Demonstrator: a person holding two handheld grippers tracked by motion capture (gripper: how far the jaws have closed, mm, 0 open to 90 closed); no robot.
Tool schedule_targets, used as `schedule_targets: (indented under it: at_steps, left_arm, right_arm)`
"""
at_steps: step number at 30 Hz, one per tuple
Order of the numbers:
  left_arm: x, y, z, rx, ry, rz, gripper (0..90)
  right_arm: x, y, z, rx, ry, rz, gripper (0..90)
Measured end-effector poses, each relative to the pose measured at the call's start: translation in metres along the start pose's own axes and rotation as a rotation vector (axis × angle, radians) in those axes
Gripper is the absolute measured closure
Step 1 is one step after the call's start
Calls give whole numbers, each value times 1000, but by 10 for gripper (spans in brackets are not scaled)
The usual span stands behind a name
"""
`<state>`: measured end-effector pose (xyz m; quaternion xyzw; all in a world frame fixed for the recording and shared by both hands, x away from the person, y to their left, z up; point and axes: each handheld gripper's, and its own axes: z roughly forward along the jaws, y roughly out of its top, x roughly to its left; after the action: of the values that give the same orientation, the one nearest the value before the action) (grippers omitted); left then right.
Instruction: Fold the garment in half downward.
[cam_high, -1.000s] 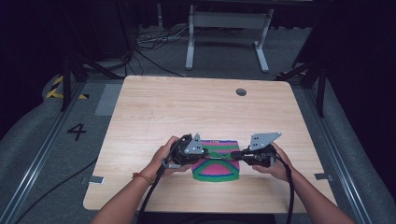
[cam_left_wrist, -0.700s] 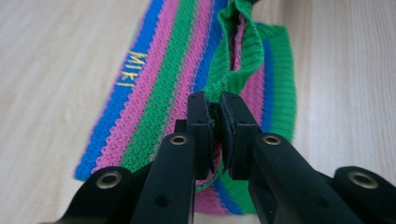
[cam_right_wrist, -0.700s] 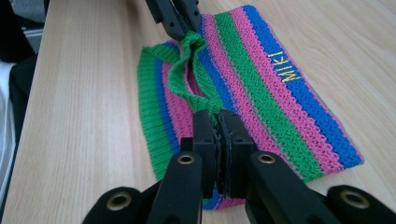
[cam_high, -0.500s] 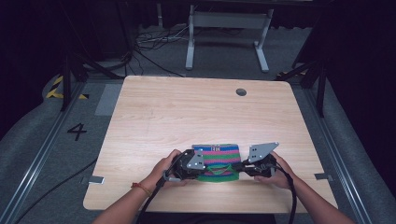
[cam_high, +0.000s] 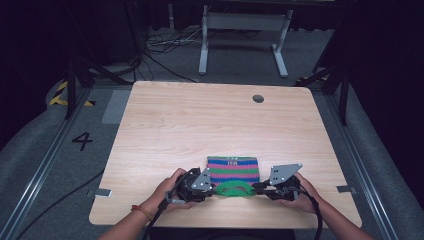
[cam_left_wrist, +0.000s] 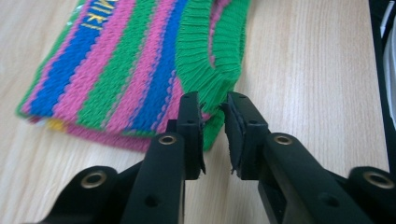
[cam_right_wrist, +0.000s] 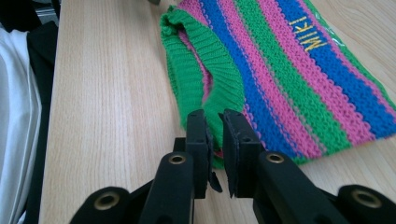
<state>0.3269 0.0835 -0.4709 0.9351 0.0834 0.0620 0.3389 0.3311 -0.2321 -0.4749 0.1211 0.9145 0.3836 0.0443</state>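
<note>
A small knitted garment in green, pink and blue stripes, with a ribbed green band along its near edge, lies flat on the pale wooden table, close to the person's side and roughly central. The left gripper has its jaws drawn in narrow on the left corner of that green band; in the left gripper view the ribbing sits between the pads, with a sliver of daylight showing lower down. The right gripper does the same at the band's right corner, jaws nearly together on the knit. From the high view both hands rest low on the table, one at either side of the garment, with the band strung between the two tools.

My guess is that the step is laying or folding the piece flat by its band. To do it well, the two corners should be kept level and drawn apart evenly, so the ribbing stays taut without stretching. I would let go only once the cloth is settled, since knit this loose springs back. Whether each grip takes both layers of the band or only the top one, I cannot tell from here.

A second ago the garment was bunched between the grippers with its pink inside showing. Now the striped body lies spread away from the person, and the hands have come nearer the table's edge.
</note>
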Motion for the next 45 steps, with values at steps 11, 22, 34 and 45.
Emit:
schedule_targets:
  at_steps: [11, 22, 34, 45]
  left_arm:
    - [2, 4, 15, 4, 0, -34, 757]
    - [14, -2, 23, -12, -7, -34, 789]
    - [17, -1, 5, 15, 74, -40, 686]
    - [23, -23, -44, 55, 205, -98, 407]
  right_arm:
    - [5, 2, 5, -10, -42, 11, 779]
    - [2, -6, 19, -13, -74, 30, 828]
    - [-4, 5, 16, 11, -93, 45, 781]
    - [-2, 6, -17, 26, -173, 11, 551]
